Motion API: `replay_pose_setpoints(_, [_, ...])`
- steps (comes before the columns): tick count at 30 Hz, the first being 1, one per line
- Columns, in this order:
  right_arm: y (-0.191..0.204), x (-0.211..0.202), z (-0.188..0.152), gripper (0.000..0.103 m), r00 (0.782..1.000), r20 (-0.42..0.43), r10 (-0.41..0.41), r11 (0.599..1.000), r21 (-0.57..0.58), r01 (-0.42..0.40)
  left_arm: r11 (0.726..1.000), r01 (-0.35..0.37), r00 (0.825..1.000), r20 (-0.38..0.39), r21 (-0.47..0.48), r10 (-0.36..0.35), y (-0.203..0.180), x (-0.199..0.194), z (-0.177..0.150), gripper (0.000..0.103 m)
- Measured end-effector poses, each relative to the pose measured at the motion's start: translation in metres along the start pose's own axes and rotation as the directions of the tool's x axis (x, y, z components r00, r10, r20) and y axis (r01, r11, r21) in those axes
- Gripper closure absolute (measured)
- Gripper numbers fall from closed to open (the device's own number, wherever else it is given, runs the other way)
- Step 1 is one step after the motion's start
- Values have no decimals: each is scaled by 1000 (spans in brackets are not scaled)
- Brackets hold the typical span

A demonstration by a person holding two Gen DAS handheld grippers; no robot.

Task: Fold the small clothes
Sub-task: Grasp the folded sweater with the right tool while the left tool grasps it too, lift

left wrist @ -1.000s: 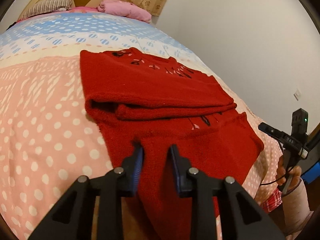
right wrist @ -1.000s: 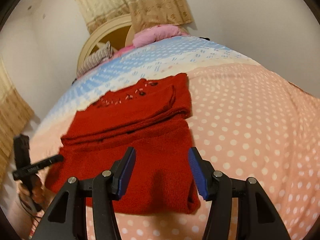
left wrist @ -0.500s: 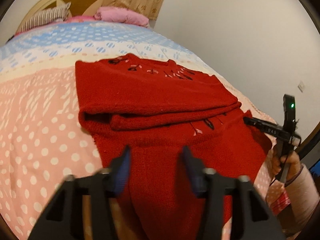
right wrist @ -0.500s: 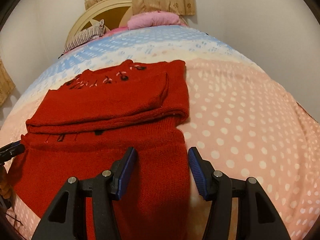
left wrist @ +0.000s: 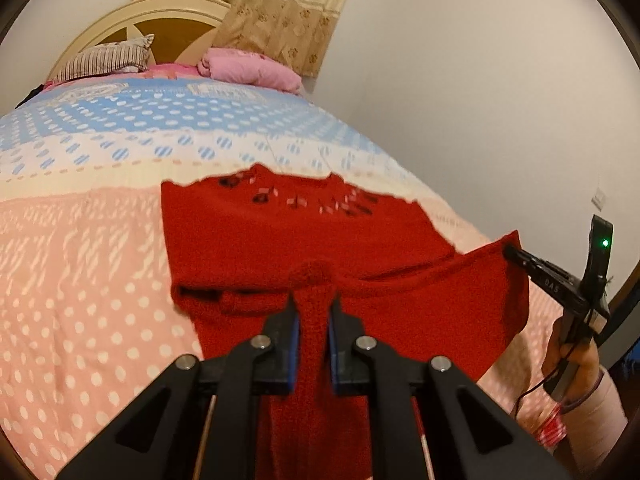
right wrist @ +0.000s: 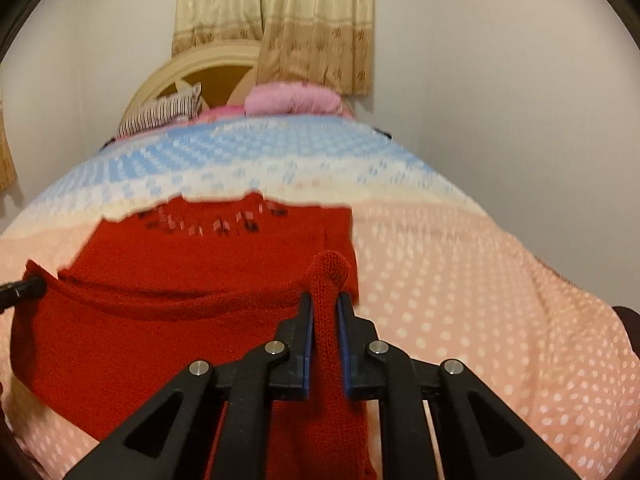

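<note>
A red knit sweater (left wrist: 288,236) with dark and pale marks near its collar lies partly folded on the bed. It also shows in the right wrist view (right wrist: 192,264). My left gripper (left wrist: 313,307) is shut on the sweater's near hem at its left corner, lifted off the bed. My right gripper (right wrist: 325,304) is shut on the hem at the right corner, also lifted. The right gripper's tip (left wrist: 516,255) shows pinching the hem in the left wrist view. The left gripper's tip (right wrist: 24,289) shows at the left edge of the right wrist view.
The bed's quilt (left wrist: 80,248) is pink with white dots, then cream and blue farther back. A pink folded blanket (left wrist: 252,70) and a striped pillow (left wrist: 104,60) lie by the headboard (right wrist: 208,76). A wall (left wrist: 480,80) runs along the right side.
Both grippers closed on the sweater's near hem and lifted it. The hem now hangs raised between them, moving toward the folded upper part.
</note>
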State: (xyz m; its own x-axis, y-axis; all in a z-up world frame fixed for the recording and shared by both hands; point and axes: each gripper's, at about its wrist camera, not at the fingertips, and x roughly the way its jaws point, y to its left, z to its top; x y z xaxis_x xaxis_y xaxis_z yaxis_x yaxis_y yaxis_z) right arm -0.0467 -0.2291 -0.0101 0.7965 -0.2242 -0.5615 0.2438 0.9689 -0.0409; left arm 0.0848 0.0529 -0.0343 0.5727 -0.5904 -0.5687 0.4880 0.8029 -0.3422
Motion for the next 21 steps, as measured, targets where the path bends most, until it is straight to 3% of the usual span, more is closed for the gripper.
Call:
replay_pose_setpoints(8, [9, 10, 38, 93, 999, 52, 5, 1000, -10, -4, 997, -51, 999, 11, -60, 52, 17, 17, 30, 91])
replay_pose_setpoints(21, [22, 39, 63, 93, 998, 61, 2, 1000, -29, 0, 990, -106, 994, 19, -91, 108, 32, 38, 53, 91])
